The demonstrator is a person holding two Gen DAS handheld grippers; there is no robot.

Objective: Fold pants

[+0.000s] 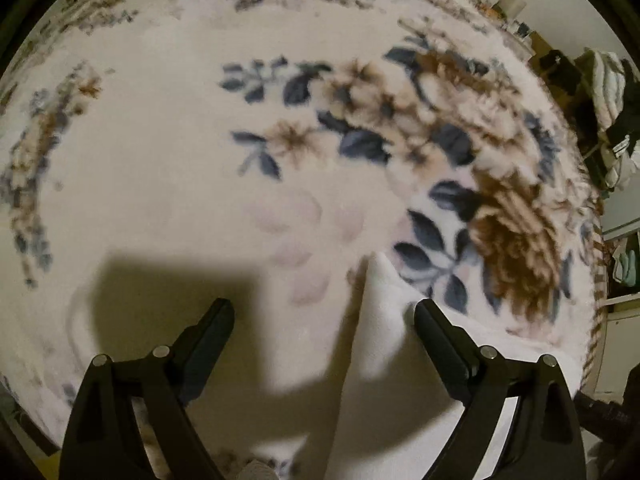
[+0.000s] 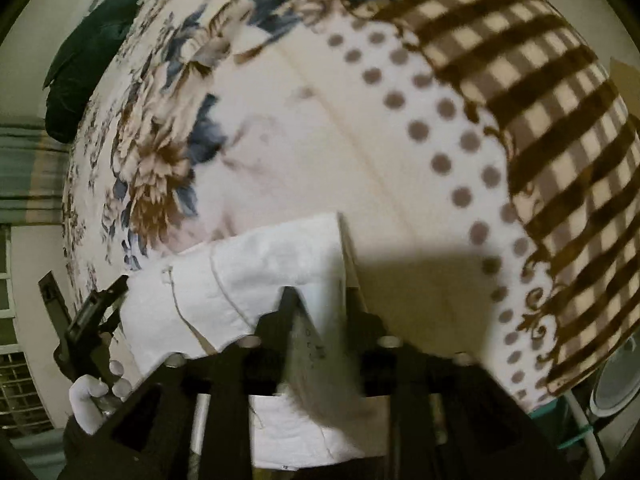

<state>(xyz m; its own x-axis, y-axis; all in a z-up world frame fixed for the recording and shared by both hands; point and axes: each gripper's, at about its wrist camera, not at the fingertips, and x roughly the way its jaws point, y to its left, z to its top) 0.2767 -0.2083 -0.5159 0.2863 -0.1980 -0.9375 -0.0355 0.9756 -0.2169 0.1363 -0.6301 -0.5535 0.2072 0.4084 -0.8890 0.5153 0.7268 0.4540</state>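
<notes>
The white pants (image 2: pixel 256 280) hang over a floral blanket. In the right wrist view my right gripper (image 2: pixel 320 312) is shut on a fold of the pants near the waistband, and the cloth drapes left and down from the fingers. My left gripper (image 2: pixel 96 304) shows at the left edge of that view, next to the pants' other side, held by a white-gloved hand. In the left wrist view my left gripper (image 1: pixel 324 312) is open, and a peaked edge of the white pants (image 1: pixel 380 312) rises between the fingers, closer to the right finger (image 1: pixel 436 332).
The blanket (image 1: pixel 160 160) has blue and brown flowers, a dotted band (image 2: pixel 452 140) and a brown checked border (image 2: pixel 560 120). A dark green cushion (image 2: pixel 88 60) lies at its far edge. Shelves with clutter (image 1: pixel 612 112) stand beyond the bed's right side.
</notes>
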